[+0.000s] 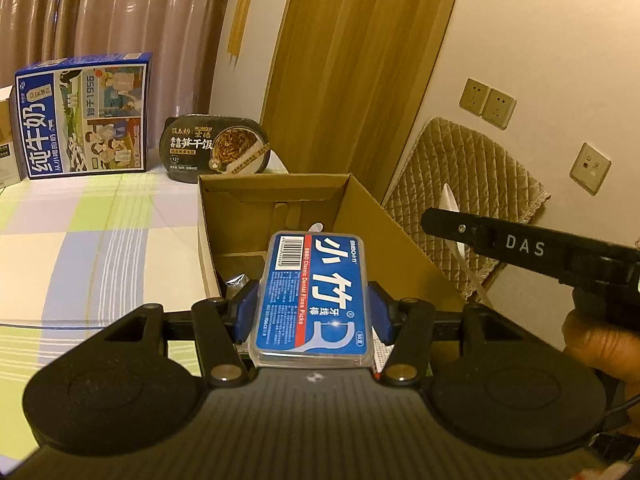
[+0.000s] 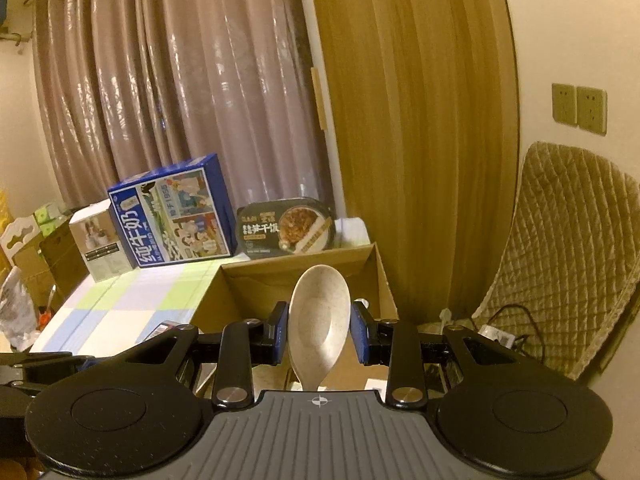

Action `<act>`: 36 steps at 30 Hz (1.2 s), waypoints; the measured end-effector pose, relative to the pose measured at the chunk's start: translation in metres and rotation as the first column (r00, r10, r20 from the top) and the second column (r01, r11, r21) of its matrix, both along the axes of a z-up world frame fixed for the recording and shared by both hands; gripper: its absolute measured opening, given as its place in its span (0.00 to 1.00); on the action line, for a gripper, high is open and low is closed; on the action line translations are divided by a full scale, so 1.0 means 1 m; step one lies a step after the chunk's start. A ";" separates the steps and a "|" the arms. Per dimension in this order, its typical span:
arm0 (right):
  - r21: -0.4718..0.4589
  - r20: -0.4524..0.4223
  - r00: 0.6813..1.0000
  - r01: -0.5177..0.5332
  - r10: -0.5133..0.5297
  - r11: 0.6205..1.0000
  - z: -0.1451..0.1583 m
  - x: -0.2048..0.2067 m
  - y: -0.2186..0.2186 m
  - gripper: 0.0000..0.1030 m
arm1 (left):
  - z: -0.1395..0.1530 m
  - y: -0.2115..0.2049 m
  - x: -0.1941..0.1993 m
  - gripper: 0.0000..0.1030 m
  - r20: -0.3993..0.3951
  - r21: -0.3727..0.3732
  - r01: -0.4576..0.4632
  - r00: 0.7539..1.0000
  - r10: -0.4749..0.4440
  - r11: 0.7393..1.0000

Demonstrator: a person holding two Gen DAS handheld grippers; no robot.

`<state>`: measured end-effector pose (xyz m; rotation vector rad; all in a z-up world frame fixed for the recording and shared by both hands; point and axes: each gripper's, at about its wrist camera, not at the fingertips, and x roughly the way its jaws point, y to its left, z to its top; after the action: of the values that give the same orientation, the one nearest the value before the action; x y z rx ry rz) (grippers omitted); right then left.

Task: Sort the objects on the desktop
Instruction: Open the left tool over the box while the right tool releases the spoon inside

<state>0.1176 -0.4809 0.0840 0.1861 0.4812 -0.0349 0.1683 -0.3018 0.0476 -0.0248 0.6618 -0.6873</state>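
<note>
The cardboard box (image 1: 360, 216) ahead of both grippers hides most of its floor behind its near walls, and only a scrap of something shiny shows at its near corner, too small to name. The spoon's handle runs under the right gripper's body and is cut off there. A hand (image 1: 600, 344) shows only in part at the edge of the left view.

I count two grippers, one box, one floss case, one spoon, one milk carton, one ready-meal tub.

The left gripper (image 1: 312, 304) has its blue pads pressed to both long sides of a clear floss case (image 1: 314, 292), held over the box's near edge; its label reads "BMBO Classic Dental Floss Picks". The right gripper (image 2: 320, 332) is nearly closed on a speckled cream spoon (image 2: 318, 320), bowl pointing away from it toward the box (image 2: 304, 276). Its arm reads "DAS" in the left view.

Beyond the box, on the checked cloth (image 1: 100, 232), stand a blue milk carton (image 1: 84, 116) marked "1956" and a dark meal tub (image 1: 216, 148), whose print is too small to read.
</note>
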 end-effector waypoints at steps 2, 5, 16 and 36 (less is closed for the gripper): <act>0.002 -0.006 1.000 -0.002 0.002 1.000 -0.002 0.003 -0.001 0.19 | -0.002 -0.002 0.001 0.50 0.001 0.006 0.001 1.000 -0.001 1.000; 0.003 -0.014 1.000 -0.006 0.007 1.000 -0.006 0.005 0.000 0.16 | -0.004 -0.004 0.002 0.50 0.010 0.021 0.004 1.000 -0.004 1.000; 0.010 -0.037 0.999 0.006 -0.005 1.000 -0.014 0.001 -0.003 0.16 | -0.008 -0.003 0.003 0.61 0.005 0.033 0.005 1.000 -0.006 0.999; 0.034 -0.053 0.999 -0.006 0.008 0.999 0.001 -0.044 0.002 0.88 | 0.007 0.035 -0.035 0.92 0.038 0.063 -0.071 0.997 0.068 0.996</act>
<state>0.0738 -0.4786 0.0849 0.2175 0.5354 -0.0250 0.1331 -0.2670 0.0550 0.0240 0.6450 -0.5979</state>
